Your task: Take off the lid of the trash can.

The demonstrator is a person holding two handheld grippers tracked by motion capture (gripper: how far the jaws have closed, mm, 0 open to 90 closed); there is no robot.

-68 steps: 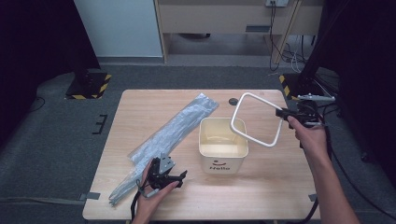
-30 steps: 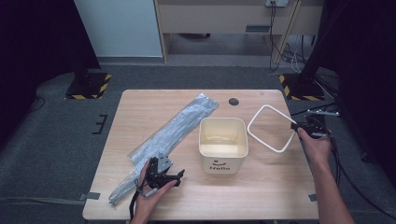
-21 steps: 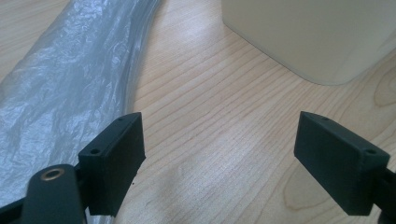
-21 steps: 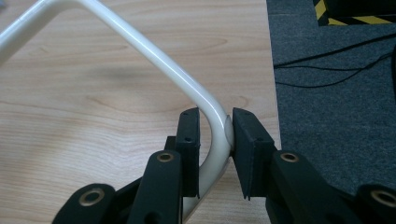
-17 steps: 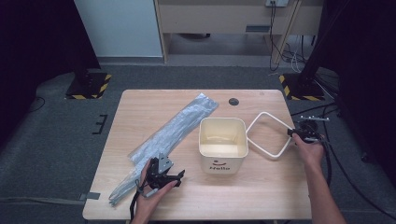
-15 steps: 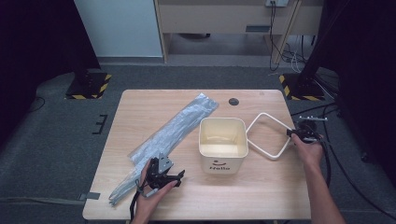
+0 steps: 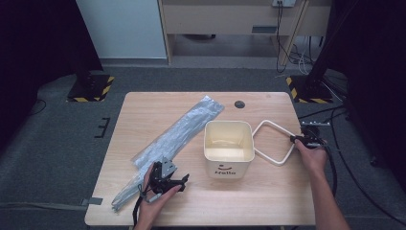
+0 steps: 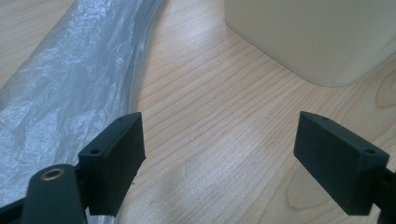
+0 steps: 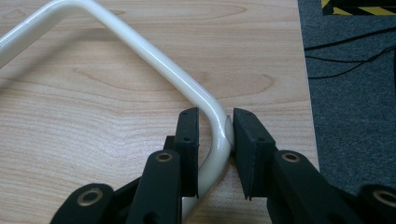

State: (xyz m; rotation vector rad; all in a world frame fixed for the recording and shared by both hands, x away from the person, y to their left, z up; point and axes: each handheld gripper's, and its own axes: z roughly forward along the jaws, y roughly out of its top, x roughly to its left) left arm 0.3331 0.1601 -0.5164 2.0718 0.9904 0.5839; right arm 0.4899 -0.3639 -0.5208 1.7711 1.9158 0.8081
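- A cream-white frame [image 9: 154,56] of glossy tubing sits between the black jaws of the right gripper [image 9: 215,140].
- Left of it, a cream bin [image 7: 229,148] bears dark "Hello" lettering.
- Beside the black left gripper [image 7: 165,178], a crinkled silvery-clear plastic bag [image 8: 70,88].
- Under both, a pale, wood-grained table [image 7: 268,191]; beyond, dark grey carpet [image 7: 57,143] and yellow-black hazard stripes [image 9: 357,5].

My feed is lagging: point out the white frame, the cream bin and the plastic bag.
white frame [image 9: 140,44], right gripper view, its straight tube.
cream bin [image 7: 229,165], high view, its front wall.
plastic bag [image 7: 184,129], high view, its middle.
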